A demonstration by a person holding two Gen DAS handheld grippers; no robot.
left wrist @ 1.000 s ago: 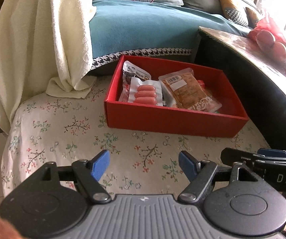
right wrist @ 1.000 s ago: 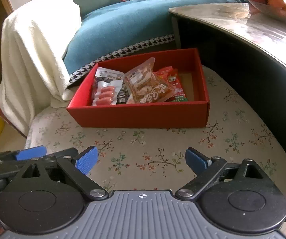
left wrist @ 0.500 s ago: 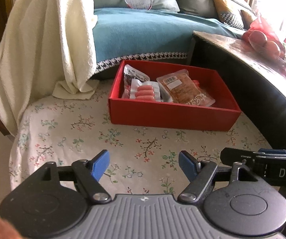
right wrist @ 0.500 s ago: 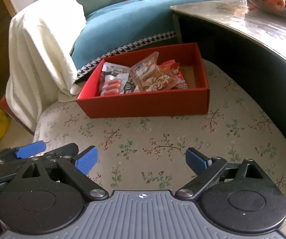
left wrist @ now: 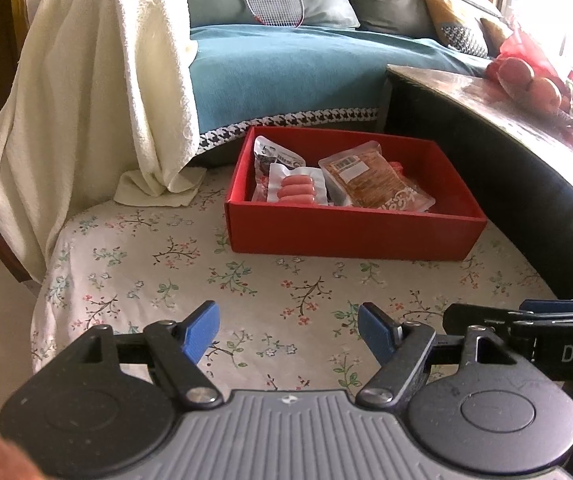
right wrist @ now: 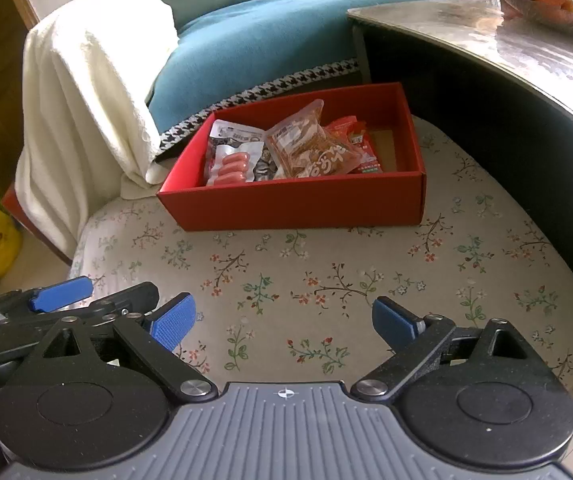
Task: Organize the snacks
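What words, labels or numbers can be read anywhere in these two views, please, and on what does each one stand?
"DAS": white letters on the black body of the right gripper, cut off at the left wrist view's edge.
Brown snack packet in the red box: large white characters, too blurred to read.
Its white barcode label: too small.
Grey packet: print unreadable.
Red packet: unreadable.

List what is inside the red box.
The red box holds a sausage pack, a brown snack pouch, a red packet and a black-and-white packet. The overlapping packs hide whatever lies beneath them.
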